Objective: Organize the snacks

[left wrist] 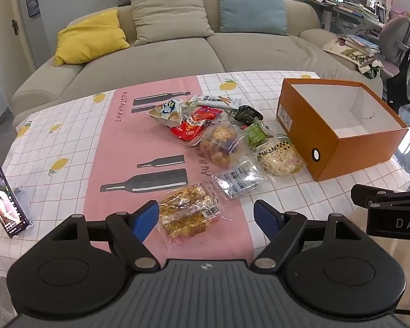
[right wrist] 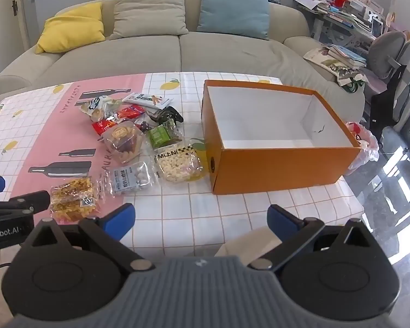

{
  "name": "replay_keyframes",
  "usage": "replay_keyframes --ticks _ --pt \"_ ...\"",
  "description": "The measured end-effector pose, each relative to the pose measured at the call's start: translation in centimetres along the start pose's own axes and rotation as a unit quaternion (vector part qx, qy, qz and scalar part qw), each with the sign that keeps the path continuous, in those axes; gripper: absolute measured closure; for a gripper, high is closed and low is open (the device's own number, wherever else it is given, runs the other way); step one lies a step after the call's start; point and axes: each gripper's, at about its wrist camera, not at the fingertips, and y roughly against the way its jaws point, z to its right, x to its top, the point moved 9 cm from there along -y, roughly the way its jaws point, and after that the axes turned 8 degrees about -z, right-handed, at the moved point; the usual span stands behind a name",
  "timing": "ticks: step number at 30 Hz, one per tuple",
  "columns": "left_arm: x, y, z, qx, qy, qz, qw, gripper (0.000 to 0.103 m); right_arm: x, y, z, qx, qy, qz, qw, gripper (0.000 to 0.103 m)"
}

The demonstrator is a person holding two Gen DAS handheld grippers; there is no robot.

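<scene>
A: The cloth [left wrist: 68, 125] over the bench looks like matt printed cotton, lying smooth. The snack packets [left wrist: 190, 213] in the middle of the frame are clear, crinkled plastic film with a glossy sheen.

B: The box [right wrist: 273, 164] at centre right is smooth matt orange card, white paper inside. The sofa [right wrist: 205, 52] across the top is soft woven fabric. The tongs' pads [right wrist: 120, 218] look like matt blue rubber on black plastic.
</scene>
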Motion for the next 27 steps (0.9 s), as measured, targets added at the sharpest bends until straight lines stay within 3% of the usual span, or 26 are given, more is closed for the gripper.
replay_keyframes --ticks 27 --pt "0.3 0.6 0.7 -0.01 -0.005 0.006 0.9999 0.011 0.0 0.5 0.5 -0.024 -0.01 0.007 1.0 0.003"
